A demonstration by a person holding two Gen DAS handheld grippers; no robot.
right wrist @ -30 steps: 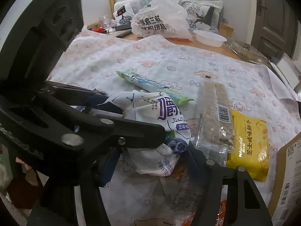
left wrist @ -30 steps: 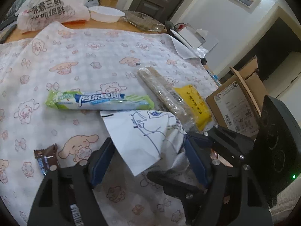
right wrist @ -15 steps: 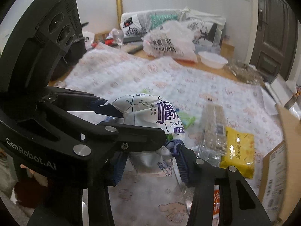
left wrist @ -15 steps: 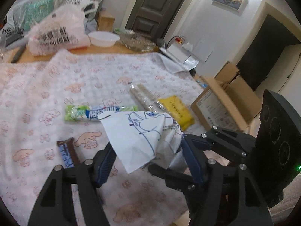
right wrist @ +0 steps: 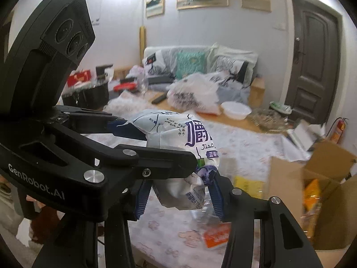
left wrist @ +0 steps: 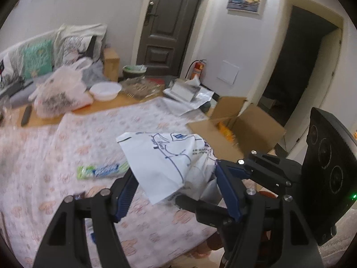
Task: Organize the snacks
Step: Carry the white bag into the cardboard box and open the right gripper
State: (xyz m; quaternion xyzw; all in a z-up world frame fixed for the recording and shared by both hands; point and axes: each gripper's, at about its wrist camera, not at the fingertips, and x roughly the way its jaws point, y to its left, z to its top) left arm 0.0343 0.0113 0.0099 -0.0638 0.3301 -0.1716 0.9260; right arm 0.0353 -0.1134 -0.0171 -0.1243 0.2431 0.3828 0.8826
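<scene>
A crumpled white snack bag (left wrist: pixel 165 163) with blue print hangs in the air above the patterned tablecloth (left wrist: pixel 67 151), held from both sides. My left gripper (left wrist: pixel 176 189) is shut on its wide end, a blue pad on each side. In the right wrist view the same bag (right wrist: pixel 178 134) shows purple characters, and my right gripper (right wrist: pixel 180 197) is shut on its narrow lower end. Each gripper's black body shows in the other's view. An open cardboard box (left wrist: pixel 241 129) stands past the table's right edge with yellow packs inside.
A green and blue bar (left wrist: pixel 102 170) lies on the cloth to the left. A yellow pack (right wrist: pixel 247 184) and an orange pack (right wrist: pixel 216 236) lie below the bag near the box (right wrist: pixel 323 178). A white bowl (left wrist: pixel 104 90) and a plastic bag (left wrist: pixel 60 96) sit at the far edge.
Both grippers have risen together and lifted the white bag off the cloth, and both views now tilt up toward the room. The right jaws closed tighter on the bag's end.
</scene>
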